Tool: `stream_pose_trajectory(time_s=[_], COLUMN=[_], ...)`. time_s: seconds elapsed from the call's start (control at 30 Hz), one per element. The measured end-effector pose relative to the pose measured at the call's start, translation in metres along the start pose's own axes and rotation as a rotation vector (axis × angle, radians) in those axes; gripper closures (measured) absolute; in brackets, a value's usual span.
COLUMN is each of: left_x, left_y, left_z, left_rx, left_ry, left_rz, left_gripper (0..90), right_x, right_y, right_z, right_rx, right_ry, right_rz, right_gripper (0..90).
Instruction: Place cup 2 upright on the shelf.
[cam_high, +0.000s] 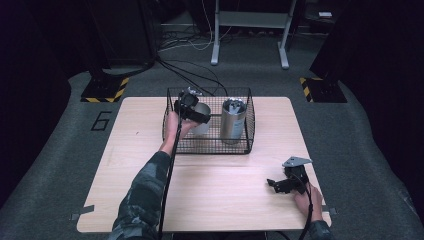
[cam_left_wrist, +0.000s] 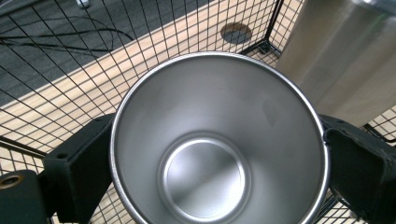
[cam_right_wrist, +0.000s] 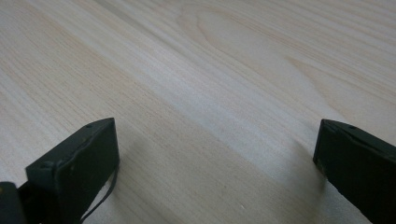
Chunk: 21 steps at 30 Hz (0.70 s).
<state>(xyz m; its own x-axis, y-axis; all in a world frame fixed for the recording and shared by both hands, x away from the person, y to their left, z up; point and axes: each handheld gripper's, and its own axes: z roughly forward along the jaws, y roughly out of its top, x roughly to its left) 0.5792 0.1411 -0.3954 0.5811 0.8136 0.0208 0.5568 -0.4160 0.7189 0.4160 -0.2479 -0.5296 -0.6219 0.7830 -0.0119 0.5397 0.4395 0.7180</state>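
Steel cup (cam_left_wrist: 219, 149) upright, mouth up

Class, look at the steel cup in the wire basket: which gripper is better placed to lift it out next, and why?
The left gripper. Its jaws already sit on either side of the cup inside the basket. The right gripper rests open on the table, far from the basket.

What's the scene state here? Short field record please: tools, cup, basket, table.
left tool: jaws on either side of the steel cup, inside the wire basket
steel cup: upright, empty, in the basket's left part
steel tumbler: upright, to the cup's right in the basket
wire basket: black, at the table's far middle
right tool: open, empty, low over bare wood
table: light wood
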Motion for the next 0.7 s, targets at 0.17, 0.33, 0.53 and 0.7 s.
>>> stream_pose_trajectory(time_s=[0.17, 0.33, 0.53, 0.7], left_x=[0.002, 0.005, 0.007, 0.007], left_y=[-0.005, -0.007, -0.01, -0.013], left_z=[0.009, 0.013, 0.016, 0.022], left_rx=[0.021, 0.036, 0.055, 0.073], left_ry=[0.0, 0.002, 0.006, 0.013], left_rz=[-0.012, -0.015, -0.018, -0.025], left_gripper=[5.9, 5.9, 5.9, 5.8], right_x=[0.0, 0.0, 0.0, 0.0], right_y=[0.0, 0.0, 0.0, 0.0], right_z=[0.0, 0.0, 0.0, 0.0], right_rx=[0.0, 0.0, 0.0, 0.0], right_ry=[0.0, 0.0, 0.0, 0.0], right_rz=[0.0, 0.0, 0.0, 0.001], right_gripper=[0.0, 0.0, 0.0, 0.0])
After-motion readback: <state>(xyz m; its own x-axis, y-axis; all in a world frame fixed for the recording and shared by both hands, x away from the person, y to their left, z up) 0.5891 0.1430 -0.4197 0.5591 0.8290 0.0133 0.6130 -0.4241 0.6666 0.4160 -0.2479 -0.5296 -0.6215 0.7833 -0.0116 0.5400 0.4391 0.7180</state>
